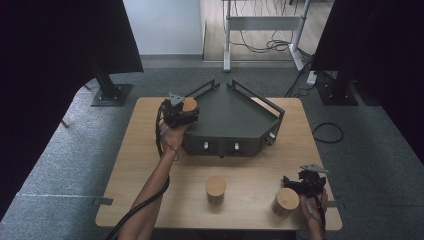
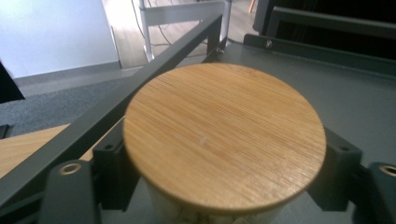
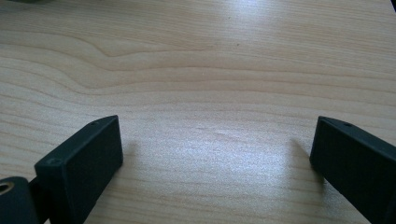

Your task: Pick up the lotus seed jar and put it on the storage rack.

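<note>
Two tongs: left tongs (image 2: 219,158) clamp jar (image 2: 224,137); right tongs (image 3: 215,163) wide apart.

A pale wood table (image 1: 150,165) with flowing, wavy grain is seen, and on it a dark grey-green tray (image 1: 235,112) framed by black rails. Three jars are topped with light bamboo lids: the lid (image 2: 224,135) gripped in the left gripper (image 1: 179,112) is marked by fine straight grain, its body below looking whitish though poorly seen, while the middle jar (image 1: 215,189) and the right jar (image 1: 286,200) appear tan. Both grippers, the right gripper (image 3: 212,158) included, are matte black, and the floor (image 1: 65,150) is covered in speckled grey carpet
</note>
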A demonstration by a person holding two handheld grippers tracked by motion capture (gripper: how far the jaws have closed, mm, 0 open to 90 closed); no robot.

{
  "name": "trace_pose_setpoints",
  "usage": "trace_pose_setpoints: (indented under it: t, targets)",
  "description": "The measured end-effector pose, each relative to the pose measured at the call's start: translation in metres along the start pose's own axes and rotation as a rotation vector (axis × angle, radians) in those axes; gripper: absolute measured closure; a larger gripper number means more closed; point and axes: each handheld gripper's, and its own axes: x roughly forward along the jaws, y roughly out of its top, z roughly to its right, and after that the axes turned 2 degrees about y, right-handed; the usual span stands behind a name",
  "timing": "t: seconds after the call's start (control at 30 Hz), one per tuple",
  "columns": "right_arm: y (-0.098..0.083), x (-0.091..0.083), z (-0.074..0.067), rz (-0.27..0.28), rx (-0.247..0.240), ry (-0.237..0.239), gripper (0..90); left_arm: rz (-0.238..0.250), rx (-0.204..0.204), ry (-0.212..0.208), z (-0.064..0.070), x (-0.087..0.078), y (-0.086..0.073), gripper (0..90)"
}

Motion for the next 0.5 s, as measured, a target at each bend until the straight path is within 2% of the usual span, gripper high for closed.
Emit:
trace_pose_setpoints:
  t: [0.07, 0.2, 0.4, 0.5]
  targets:
    - [0.000, 0.000, 0.000, 0.000, 0.000, 0.000, 1.9, -0.003, -0.003, 0.002, 0.000, 0.001, 0.000, 13.2]
    - [0.000, 0.000, 0.000, 0.000, 0.000, 0.000, 1.9, 0.003, -0.015, 0.006, -0.001, 0.000, -0.003, 6.9]
    - [0.000, 0.000, 0.000, 0.000, 0.000, 0.000, 1.9, 0.017, -0.010, 0.000, -0.002, -0.006, -0.002, 5.9]
    - [0.000, 0.000, 0.000, 0.000, 0.000, 0.000, 1.9, 0.028, -0.027, -0.016, -0.005, -0.010, -0.003, 6.0]
